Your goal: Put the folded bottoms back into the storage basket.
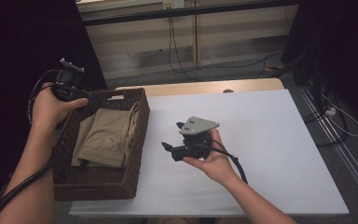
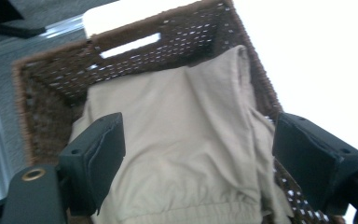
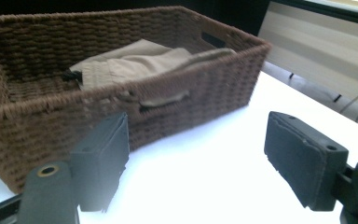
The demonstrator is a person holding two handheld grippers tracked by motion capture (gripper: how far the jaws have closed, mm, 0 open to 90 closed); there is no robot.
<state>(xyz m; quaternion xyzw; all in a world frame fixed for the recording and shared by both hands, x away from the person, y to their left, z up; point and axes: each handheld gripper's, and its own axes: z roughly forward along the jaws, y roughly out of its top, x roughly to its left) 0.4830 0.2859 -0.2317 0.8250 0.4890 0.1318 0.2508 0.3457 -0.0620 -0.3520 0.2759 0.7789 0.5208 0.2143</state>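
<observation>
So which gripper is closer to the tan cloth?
Left. The left gripper hangs open right above the cloth in the basket. The right gripper is open over the table, outside the basket.

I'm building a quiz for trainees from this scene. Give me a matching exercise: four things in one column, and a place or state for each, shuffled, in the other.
Things:
1. wicker basket
2. beige garment
3. left hand-held gripper
4. right hand-held gripper

Places or states:
A. folded, lying inside the basket
B. open, held above the garment
C. stands at the table's left edge
D. open, held over the white tabletop beside the basket

Pairs: 1-C, 2-A, 3-B, 4-D
</observation>
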